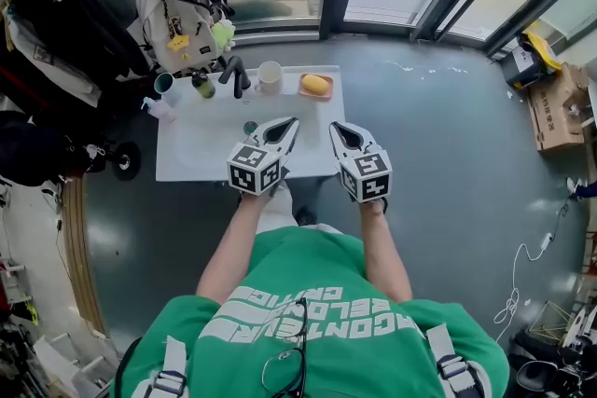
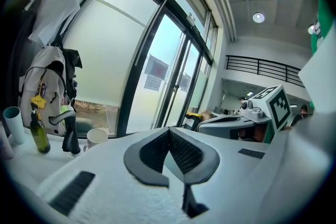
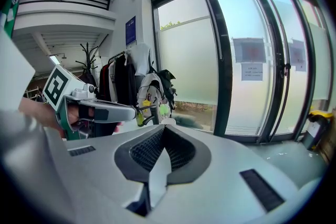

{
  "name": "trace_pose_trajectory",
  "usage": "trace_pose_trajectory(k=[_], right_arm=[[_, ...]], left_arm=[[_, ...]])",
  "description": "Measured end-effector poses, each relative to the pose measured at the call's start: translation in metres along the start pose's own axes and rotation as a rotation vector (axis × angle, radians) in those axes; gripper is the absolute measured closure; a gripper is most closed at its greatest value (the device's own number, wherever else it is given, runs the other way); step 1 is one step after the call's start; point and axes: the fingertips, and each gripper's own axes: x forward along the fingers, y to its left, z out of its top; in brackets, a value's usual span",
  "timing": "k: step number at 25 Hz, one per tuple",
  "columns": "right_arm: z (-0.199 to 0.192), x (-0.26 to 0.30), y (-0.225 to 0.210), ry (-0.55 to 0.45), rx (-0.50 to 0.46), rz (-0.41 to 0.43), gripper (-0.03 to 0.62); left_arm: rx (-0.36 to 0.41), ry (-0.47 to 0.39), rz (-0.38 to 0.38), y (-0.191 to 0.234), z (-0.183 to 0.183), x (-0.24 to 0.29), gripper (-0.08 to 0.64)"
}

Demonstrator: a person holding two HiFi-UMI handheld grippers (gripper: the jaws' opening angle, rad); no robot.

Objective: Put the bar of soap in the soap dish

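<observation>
**Far edge crowded, right side open**

The table is bare on its near half; a bottle and a mug line its far edge. The left gripper, jaws pressed together and empty, hovers over the near edge. The bar of soap lies in the soap dish at its 1 o'clock. The right gripper, likewise closed on nothing, overhangs the right edge beside open floor.

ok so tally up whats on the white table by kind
cups: 2, white mug and teal cup
green bottle: 1
black tap-shaped thing: 1
soap dish: 1
bar of soap: 1, lying in the dish
small things too unclear to name: 2, dark round thing and pale pink thing
total: 8
</observation>
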Motion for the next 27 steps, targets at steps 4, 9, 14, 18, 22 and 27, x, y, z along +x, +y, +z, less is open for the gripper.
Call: trace_pose_trajectory(k=[4, 9, 14, 18, 22, 27], right_arm=[[0.001, 0.002, 0.003, 0.000, -0.004, 0.004, 0.580], [0.000, 0.003, 0.006, 0.003, -0.010, 0.004, 0.580], [-0.003, 0.005, 0.009, 0.015, -0.011, 0.001, 0.580], [-0.003, 0.004, 0.012, 0.018, -0.010, 0.006, 0.580], [-0.006, 0.006, 0.014, 0.024, -0.022, 0.006, 0.580], [-0.007, 0.006, 0.017, 0.023, -0.021, 0.010, 0.580]], left_arm=[[-0.006, 0.000, 0.011, 0.004, -0.002, -0.003, 0.551], [-0.013, -0.002, 0.026, 0.008, -0.002, -0.008, 0.551], [-0.030, -0.009, 0.039, 0.014, -0.005, -0.012, 0.551], [-0.039, -0.006, 0.039, 0.013, -0.009, -0.014, 0.551], [-0.038, -0.006, 0.037, 0.013, -0.011, -0.014, 0.551], [-0.036, -0.006, 0.035, 0.013, -0.011, -0.016, 0.551]])
